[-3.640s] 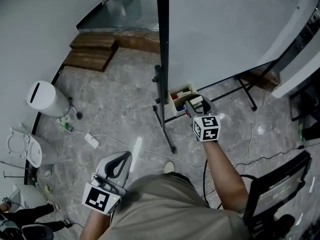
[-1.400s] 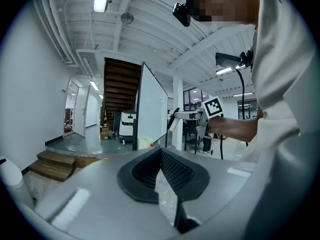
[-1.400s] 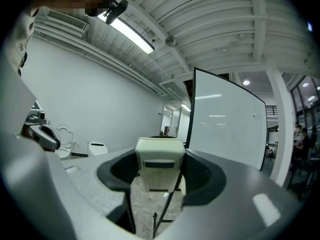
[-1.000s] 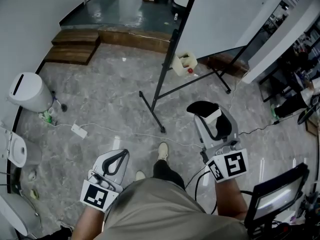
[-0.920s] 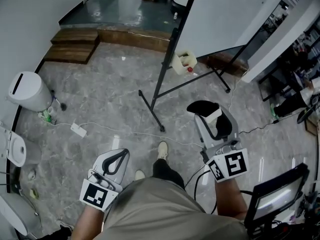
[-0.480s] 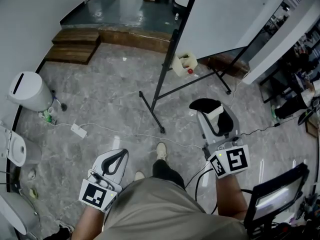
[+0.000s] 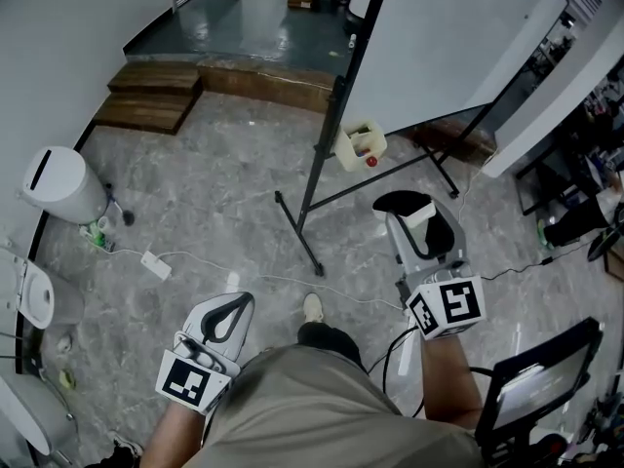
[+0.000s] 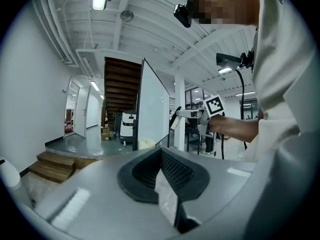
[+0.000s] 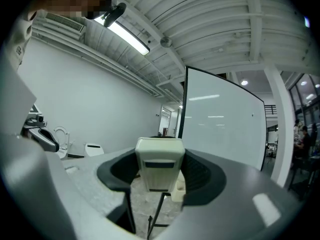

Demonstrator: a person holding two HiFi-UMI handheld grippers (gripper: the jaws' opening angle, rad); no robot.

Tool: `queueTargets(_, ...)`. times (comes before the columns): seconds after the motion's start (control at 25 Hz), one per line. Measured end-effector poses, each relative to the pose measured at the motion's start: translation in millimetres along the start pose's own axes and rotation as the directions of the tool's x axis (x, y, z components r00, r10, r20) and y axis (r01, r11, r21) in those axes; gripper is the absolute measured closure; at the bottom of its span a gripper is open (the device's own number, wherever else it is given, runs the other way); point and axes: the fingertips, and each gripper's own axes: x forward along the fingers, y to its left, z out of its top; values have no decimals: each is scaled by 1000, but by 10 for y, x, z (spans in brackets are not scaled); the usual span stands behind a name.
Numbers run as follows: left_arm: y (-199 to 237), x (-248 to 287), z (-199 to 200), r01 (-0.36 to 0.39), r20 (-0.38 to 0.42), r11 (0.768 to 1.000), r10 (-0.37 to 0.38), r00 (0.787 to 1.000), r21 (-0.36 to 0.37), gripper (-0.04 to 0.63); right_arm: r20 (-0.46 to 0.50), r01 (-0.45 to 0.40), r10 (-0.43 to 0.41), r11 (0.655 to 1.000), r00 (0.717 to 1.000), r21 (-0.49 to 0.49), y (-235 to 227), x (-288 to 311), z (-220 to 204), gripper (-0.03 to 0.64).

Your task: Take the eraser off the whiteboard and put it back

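The whiteboard [image 7: 439, 37] stands on a black stand at the upper right of the head view, and it also fills the right of the right gripper view [image 9: 225, 119]. My right gripper [image 7: 419, 230] is held out level over the floor, short of the board, shut on the eraser [image 7: 404, 203]. The eraser [image 9: 160, 166] is a cream block with a black felt face, upright between the jaws. My left gripper [image 7: 224, 320] stays low at my left side, shut and holding nothing; its pads [image 8: 172, 171] meet at the tip.
A cream marker box [image 7: 358, 146] hangs at the board's lower left corner. The stand's black leg [image 7: 297, 232] reaches across the marble floor. A white bin [image 7: 58, 185], a power strip [image 7: 156, 264], wooden steps [image 7: 156, 94] and a dark screen [image 7: 536, 378] surround me.
Earlier the right gripper was at the board's marker box; it now holds the eraser away from the board. Over the last second it moved slightly up the picture, towards the board; the left gripper kept its place.
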Motion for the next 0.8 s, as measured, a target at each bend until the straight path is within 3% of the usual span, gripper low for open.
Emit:
queueTargets(0.2, 67, 415, -37, -25, -98, 1000, 24, 995, -9, 588, -3, -4, 4, 1000, 1000, 2, -412, 355, -146, 357)
queueTargets(0.8, 260, 1521, 22, -71, -167, 997, 69, 983, -4, 588, -94, -45, 48, 998, 994, 34, -1405, 1583, -1078, 357)
